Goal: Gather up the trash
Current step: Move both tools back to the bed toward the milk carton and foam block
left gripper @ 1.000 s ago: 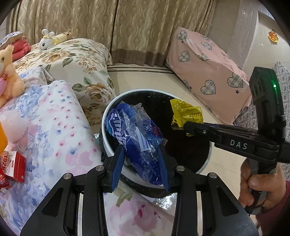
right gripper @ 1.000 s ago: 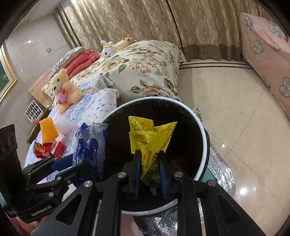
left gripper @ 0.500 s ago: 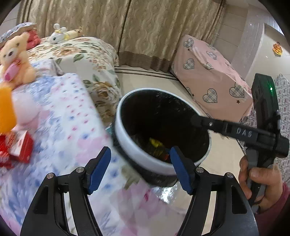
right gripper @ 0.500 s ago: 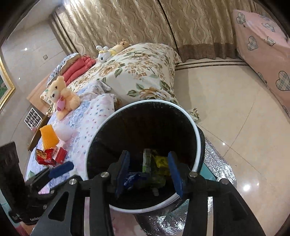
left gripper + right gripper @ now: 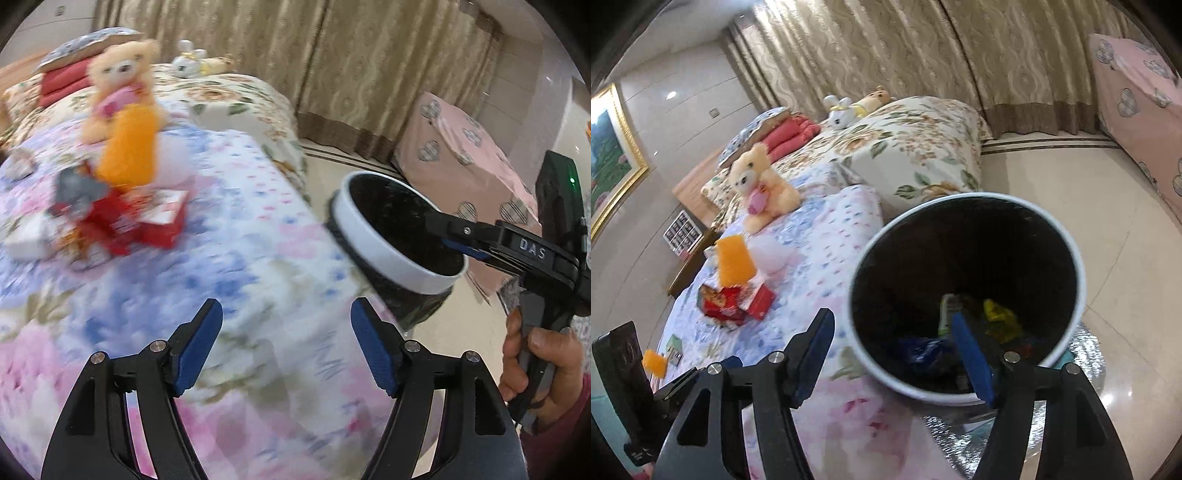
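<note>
Two grippers are showing, each one empty with its jaws opening. The left gripper [image 5: 286, 345] is hanging over a bed [image 5: 229, 266] covered by a quilt printed with pink and blue flowers, its blue-padded jaws spread wide with nothing between them. The right gripper [image 5: 894, 354] is pointing down beside a bin [image 5: 1067, 306], a round one with a white rim and a black liner, standing on the floor [image 5: 1108, 221] just beside the bed; one of its jaws is sitting over the bin's opening and the other over the quilt, and nothing is being gripped. Wrappers are lying at the bottom of the bin: a yellow wrapper [image 5: 999, 319], a blue wrapper [image 5: 923, 349] and a pale green-and-white one. More trash is lying on the bed well apart from the bin, namely red snack boxes [image 5: 735, 304] and an orange packet [image 5: 733, 260], with a teddy bear [image 5: 761, 182] sitting beyond them. In the left wrist view, a hand [image 5: 543, 354] is holding the right gripper's handle, its arm reaching across the bin's rim.
</note>
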